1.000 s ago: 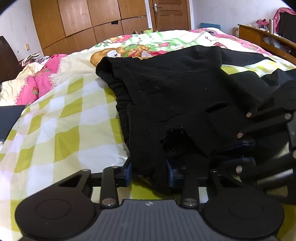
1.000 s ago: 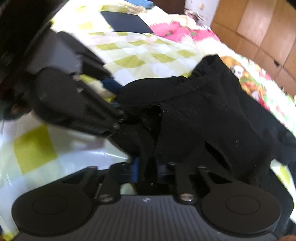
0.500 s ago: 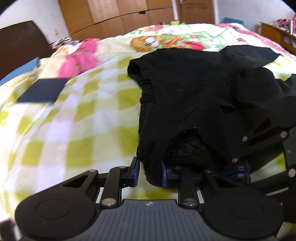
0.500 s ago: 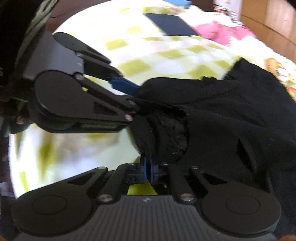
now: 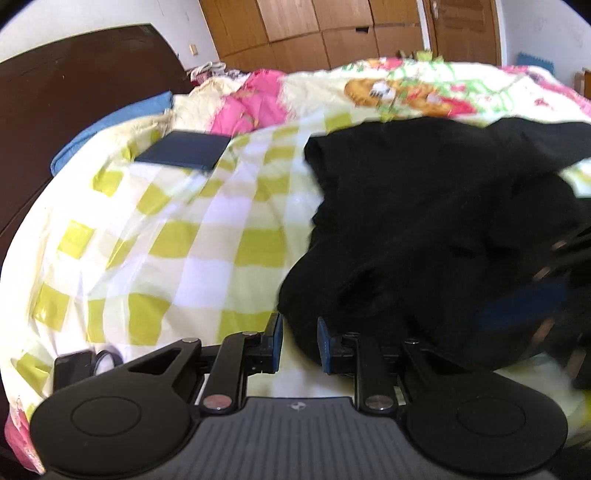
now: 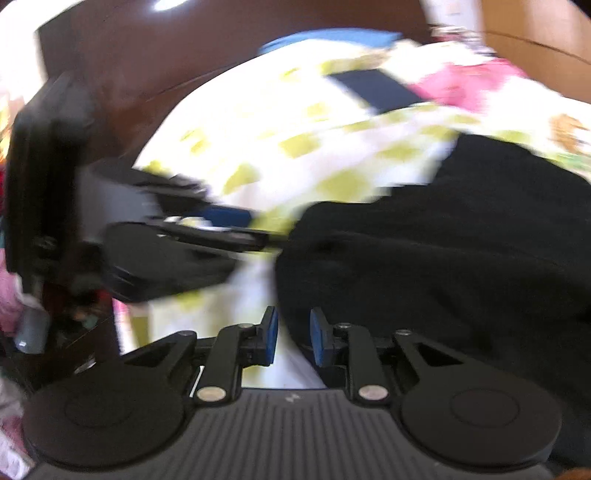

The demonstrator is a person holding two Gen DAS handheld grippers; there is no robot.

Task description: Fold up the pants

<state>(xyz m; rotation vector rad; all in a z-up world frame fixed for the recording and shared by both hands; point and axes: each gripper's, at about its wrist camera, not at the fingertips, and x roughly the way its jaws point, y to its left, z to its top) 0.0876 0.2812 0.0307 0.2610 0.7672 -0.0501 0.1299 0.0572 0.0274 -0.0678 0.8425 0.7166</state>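
The black pants (image 5: 424, 221) lie bunched on the green-and-white checked bedspread (image 5: 207, 236), and also show in the right wrist view (image 6: 461, 251). My left gripper (image 5: 300, 343) is open, and the near edge of the pants reaches between its blue pads (image 5: 275, 343) without being pinched. My right gripper (image 6: 291, 341) is open and empty, just left of the pants' near edge. The left gripper shows blurred at the left of the right wrist view (image 6: 177, 240). The right gripper shows at the right edge of the left wrist view (image 5: 546, 317).
A dark flat rectangular item (image 5: 184, 153) lies on the bedspread toward the dark wooden headboard (image 5: 74, 92). A blue pillow (image 5: 110, 125) and pink bedding (image 5: 251, 107) lie beyond it. Wooden wardrobes (image 5: 332, 29) stand behind the bed.
Both grippers have let go of the pants and opened. They have drawn back and swung left, so the headboard now shows. The pants have dropped onto the bed.
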